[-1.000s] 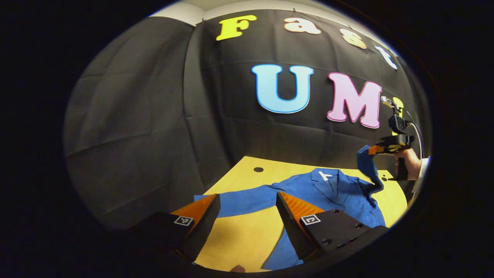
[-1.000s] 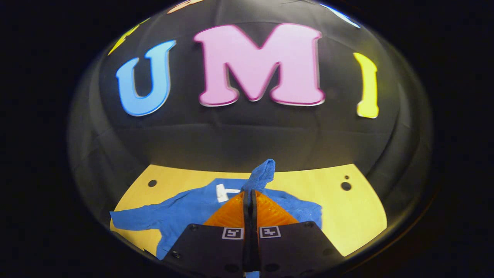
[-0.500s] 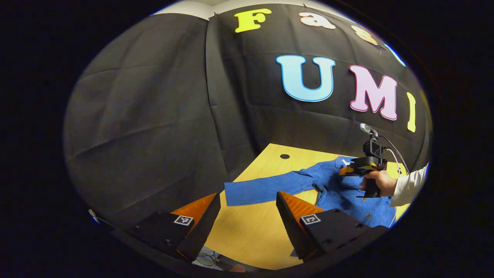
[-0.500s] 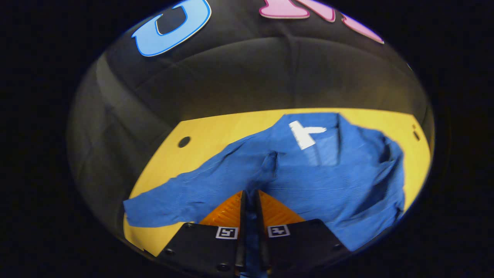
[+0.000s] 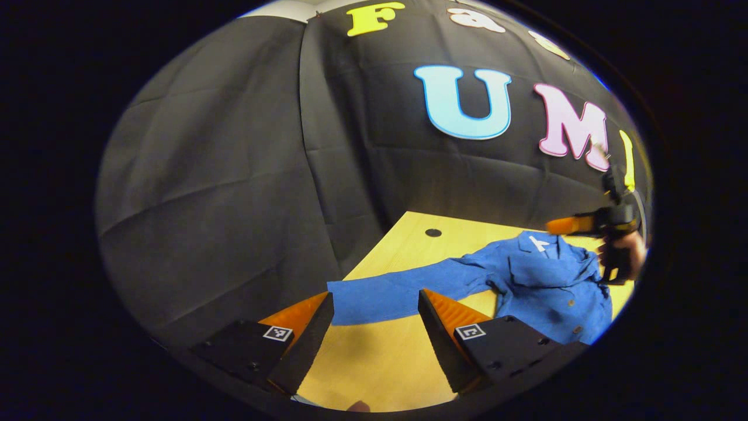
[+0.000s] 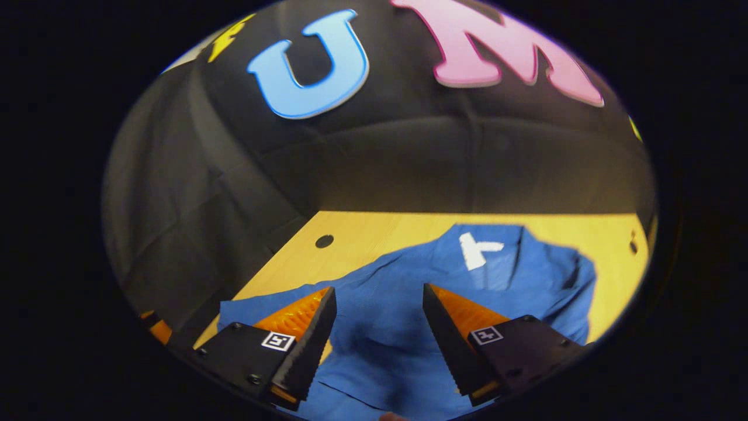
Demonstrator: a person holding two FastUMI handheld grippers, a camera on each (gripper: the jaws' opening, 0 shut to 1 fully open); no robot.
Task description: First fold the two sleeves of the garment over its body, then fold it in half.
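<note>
Yellow wooden bench is covered by a blue shirt, one sleeve stretched out. Both the left hand-held gripper and right hand-held gripper are held open, empty, above it.

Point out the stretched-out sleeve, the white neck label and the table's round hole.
stretched-out sleeve [image 5: 397,289], left gripper view, mid-length of the sleeve
white neck label [image 6: 476,250], right gripper view, label's middle
round hole [image 5: 433,233], left gripper view, hole's centre

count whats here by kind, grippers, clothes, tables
grippers: 2, left gripper, right gripper
clothes: 1, shirt
tables: 1, table
total: 4
</note>
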